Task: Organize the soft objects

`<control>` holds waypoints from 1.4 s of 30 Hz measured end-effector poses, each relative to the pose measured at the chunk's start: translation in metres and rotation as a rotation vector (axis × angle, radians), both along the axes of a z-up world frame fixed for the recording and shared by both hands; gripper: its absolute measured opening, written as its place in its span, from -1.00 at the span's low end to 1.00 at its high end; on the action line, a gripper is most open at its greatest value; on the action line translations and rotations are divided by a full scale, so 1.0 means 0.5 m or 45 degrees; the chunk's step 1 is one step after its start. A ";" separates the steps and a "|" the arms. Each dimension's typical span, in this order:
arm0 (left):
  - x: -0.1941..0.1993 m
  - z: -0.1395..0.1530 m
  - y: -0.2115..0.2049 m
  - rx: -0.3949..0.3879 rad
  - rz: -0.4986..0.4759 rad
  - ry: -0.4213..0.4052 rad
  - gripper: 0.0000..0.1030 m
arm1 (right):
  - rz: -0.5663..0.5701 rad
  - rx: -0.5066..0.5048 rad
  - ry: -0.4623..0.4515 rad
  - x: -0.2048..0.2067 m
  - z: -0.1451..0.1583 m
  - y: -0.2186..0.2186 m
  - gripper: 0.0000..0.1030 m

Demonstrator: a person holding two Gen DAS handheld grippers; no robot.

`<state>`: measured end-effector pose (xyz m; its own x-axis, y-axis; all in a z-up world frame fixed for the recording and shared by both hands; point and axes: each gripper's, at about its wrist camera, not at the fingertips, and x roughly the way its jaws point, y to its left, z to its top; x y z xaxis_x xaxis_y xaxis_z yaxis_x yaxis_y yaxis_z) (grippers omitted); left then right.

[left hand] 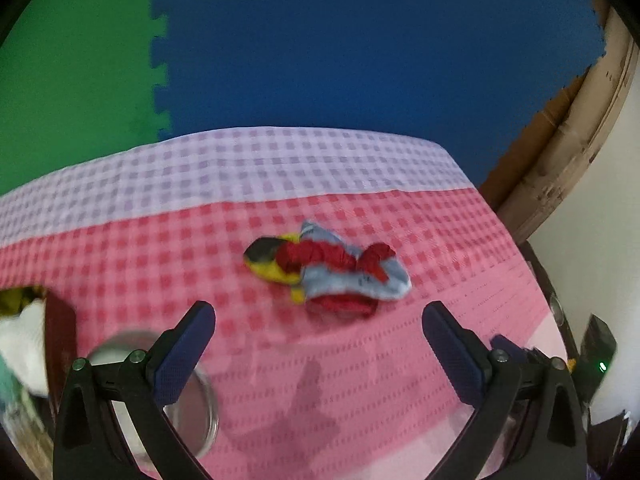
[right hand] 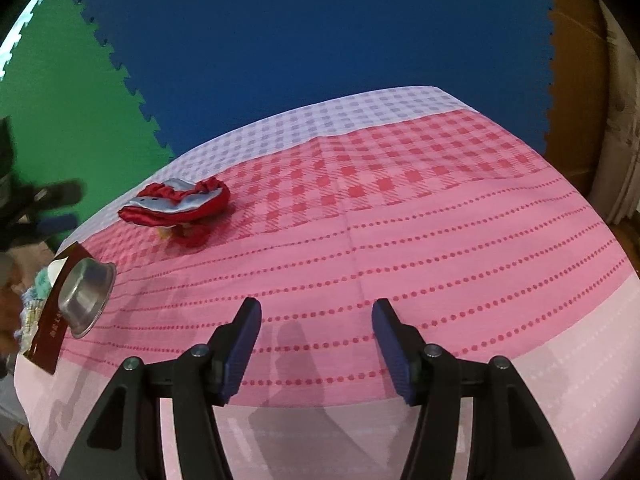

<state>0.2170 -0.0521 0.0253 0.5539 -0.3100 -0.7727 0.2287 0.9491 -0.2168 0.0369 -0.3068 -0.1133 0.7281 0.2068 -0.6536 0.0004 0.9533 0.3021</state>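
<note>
risk: the socks (left hand: 326,270) form a loose tangle, so a pinch from the left tongs (left hand: 319,322) may lift only one layer and drag the rest across the cloth (left hand: 400,380). the steel bowl (right hand: 86,298) sits near the table edge and could be knocked by a wide sweep. both tongs stand released, nothing between the pads; the right tongs (right hand: 316,322) hover over bare cloth. the socks lie mid-table on the pink checks: red, pale blue, yellow and black, crumpled, probably several pieces.
</note>
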 end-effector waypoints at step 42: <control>-0.379 -0.129 0.198 -0.217 0.221 0.155 -0.25 | 0.065 -0.053 0.046 0.018 -0.009 0.018 0.26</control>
